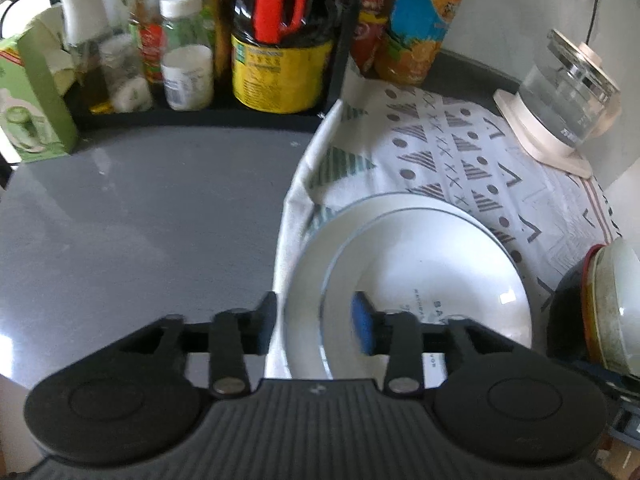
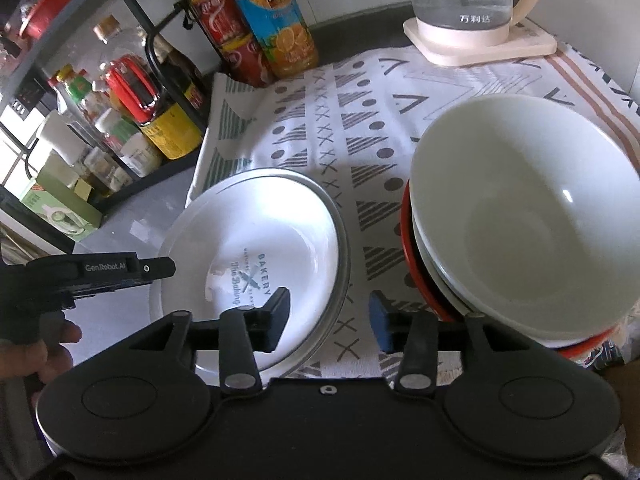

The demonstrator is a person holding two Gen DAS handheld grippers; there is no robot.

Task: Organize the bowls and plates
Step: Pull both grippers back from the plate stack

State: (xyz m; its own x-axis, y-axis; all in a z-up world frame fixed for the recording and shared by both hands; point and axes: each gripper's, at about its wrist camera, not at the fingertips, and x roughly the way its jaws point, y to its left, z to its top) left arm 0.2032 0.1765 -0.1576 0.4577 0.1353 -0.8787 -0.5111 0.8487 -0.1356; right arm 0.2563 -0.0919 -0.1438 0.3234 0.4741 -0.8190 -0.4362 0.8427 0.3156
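1. Left wrist view: the left gripper [image 1: 316,322] hangs over the left rim of the stacked white plates [image 1: 404,280], its jaws spread and nothing pinched between them; one finger is over the grey counter [image 1: 140,208], the blue-padded one over the plate.
2. The plates lie on the left part of a patterned cloth [image 1: 460,148]. A stack of bowls [image 1: 608,304] shows at the right edge, and a glass kettle [image 1: 568,92] stands at the far right on the cloth.
3. A black rack of bottles and jars [image 1: 256,60] lines the back of the counter.
4. Right wrist view: the right gripper [image 2: 330,320] has its jaws apart and empty, over the cloth [image 2: 360,120] between the plates [image 2: 260,240] and the bowls.
5. The pale bowl [image 2: 520,216] sits tilted on top of the stack, with a red bowl [image 2: 412,256] beneath.
6. The left gripper [image 2: 160,268] reaches in at the left edge, a hand [image 2: 56,348] beneath it.
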